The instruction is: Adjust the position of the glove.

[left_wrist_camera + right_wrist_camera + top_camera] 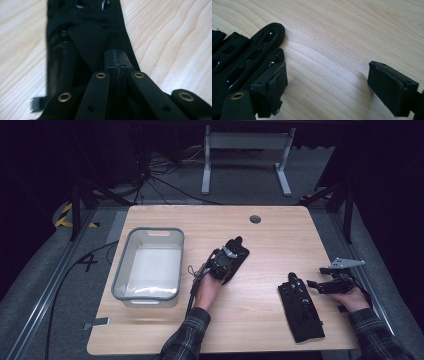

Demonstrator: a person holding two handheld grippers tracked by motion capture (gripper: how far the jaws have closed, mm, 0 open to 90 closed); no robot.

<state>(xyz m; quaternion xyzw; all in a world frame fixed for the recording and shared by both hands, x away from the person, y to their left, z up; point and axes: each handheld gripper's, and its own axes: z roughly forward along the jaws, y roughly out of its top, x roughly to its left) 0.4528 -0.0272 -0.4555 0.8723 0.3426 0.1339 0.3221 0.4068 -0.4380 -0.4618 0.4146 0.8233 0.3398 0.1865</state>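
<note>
Your left gripper (235,251) sits mid-frame, jaws pressed together; your right gripper (314,283), at right, holds its jaws wide apart.

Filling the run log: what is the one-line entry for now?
left claw: shut on black glove | right claw: open beside second glove

Dark plaid sleeves (189,335), black tongs (231,256) with brass rivets, trailing cable (192,292)

**Black on pale wood**

Two black gloves (301,307) (231,260) are seen against a light wood-grain tabletop (270,240). A grey-rimmed, whitish bin (149,264) is shown. Dark plaid sleeves (186,340) are worn. Brass-coloured rivets are noted on the black left gripper (116,65).
</note>
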